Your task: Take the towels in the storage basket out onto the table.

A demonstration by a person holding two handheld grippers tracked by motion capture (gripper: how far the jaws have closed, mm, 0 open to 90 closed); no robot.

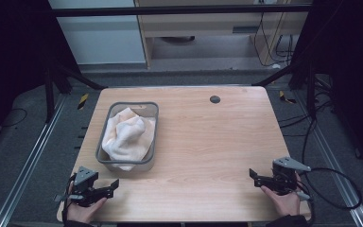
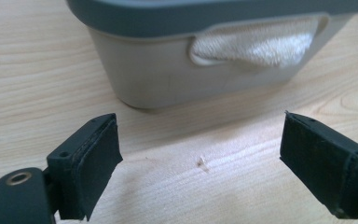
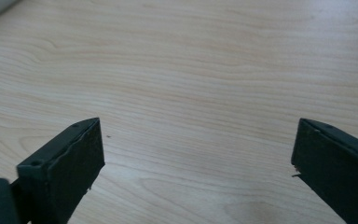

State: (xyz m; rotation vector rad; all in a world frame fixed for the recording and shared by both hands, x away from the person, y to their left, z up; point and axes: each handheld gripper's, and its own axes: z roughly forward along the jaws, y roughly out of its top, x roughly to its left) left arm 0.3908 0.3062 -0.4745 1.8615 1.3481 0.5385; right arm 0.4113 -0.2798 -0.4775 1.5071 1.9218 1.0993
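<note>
A grey plastic basket (image 1: 105, 163) stands on the left half of the wooden table, with a white and pale-orange towel (image 1: 126, 135) bunched inside it. In the left gripper view the basket (image 2: 158, 74) is close ahead, and the towel (image 2: 261, 46) bulges through its handle slot. My left gripper (image 1: 114, 185) rests at the table's front left corner, just short of the basket, open with nothing between its jaws (image 2: 200, 154). At the front right my right gripper (image 1: 253, 175) lies open over bare wood (image 3: 196, 149), far from the basket.
A small dark round grommet (image 1: 214, 99) is set into the table near its far edge. Black cables (image 1: 331, 175) trail off the right side. Metal frame legs and floor rails flank the table.
</note>
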